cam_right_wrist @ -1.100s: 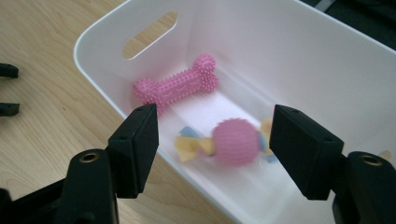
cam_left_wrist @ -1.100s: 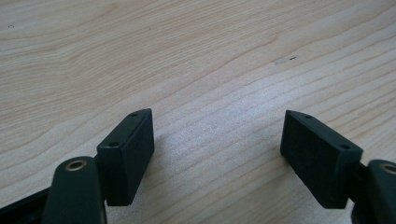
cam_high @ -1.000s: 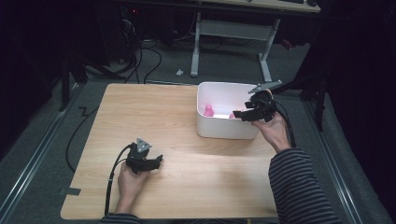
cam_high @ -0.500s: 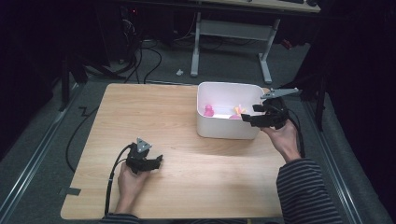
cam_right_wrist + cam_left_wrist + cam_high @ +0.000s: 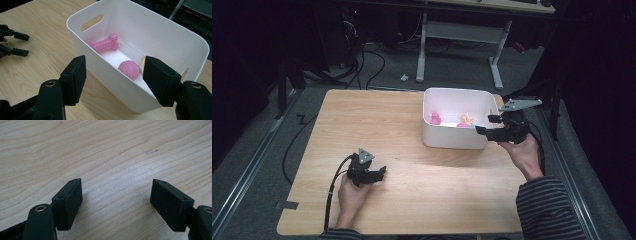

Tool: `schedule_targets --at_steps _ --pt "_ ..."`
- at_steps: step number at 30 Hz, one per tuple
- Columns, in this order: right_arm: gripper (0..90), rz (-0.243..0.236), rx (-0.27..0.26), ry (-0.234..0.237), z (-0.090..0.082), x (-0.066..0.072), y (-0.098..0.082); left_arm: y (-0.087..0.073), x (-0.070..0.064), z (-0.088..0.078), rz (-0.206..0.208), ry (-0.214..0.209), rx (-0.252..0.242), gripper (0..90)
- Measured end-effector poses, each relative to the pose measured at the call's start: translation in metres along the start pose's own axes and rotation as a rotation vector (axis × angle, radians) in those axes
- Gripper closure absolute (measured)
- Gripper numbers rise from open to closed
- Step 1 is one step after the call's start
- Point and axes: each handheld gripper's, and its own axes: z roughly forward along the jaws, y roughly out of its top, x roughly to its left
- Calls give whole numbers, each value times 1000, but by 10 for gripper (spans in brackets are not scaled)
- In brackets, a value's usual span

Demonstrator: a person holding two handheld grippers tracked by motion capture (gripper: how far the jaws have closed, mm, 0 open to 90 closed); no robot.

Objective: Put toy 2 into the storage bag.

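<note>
Table [image 5: 402, 125] of pale wood first, with a white tub [image 5: 452, 137] standing on it. Just beside the tub's right-hand wall, right claw [image 5: 483, 124] held in the hand, jaws apart and pressing on nothing, though just now closing a little. Seen between them in the right gripper view, the tub's near wall, untouched. Well to the left of the tub and nearer the person, left claw [image 5: 382, 172] low over bare wood, jaws wide apart and empty.

Inside the tub, from larger to smaller: pink knobbly bone [image 5: 103, 45] along the wall with the handle slot, pink ball [image 5: 128, 70] against the wall nearest the right claw, and a small orange-and-yellow toy [image 5: 143, 62] just beside the ball, half hidden by a jaw.

Probably a reach into the tub for a toy. Spread the right jaws again before going in. Rise over the rim rather than nudging the wall, since a light tub likely slides. Drop straight down on the ball, closest to hand, and close across its middle. Avoid trapping the small toy beside it. If the tub shifts, bring the left claw to the tub's left wall and steady it.
</note>
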Motion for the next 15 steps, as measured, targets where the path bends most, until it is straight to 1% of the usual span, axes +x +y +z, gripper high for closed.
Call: schedule_targets --at_steps 8,11,13,15 --pt "358 21 -36 -5 -16 0 -12 0 0 0 -2 -1 -1 261" --pt "365 49 -39 -22 -23 2 -16 0 0 0 -4 0 -1 261" --pt "368 56 -43 -33 -29 3 -18 0 0 0 -4 -1 -1 260" --pt "368 58 -50 -33 -35 6 -21 0 0 0 -3 0 -1 260"
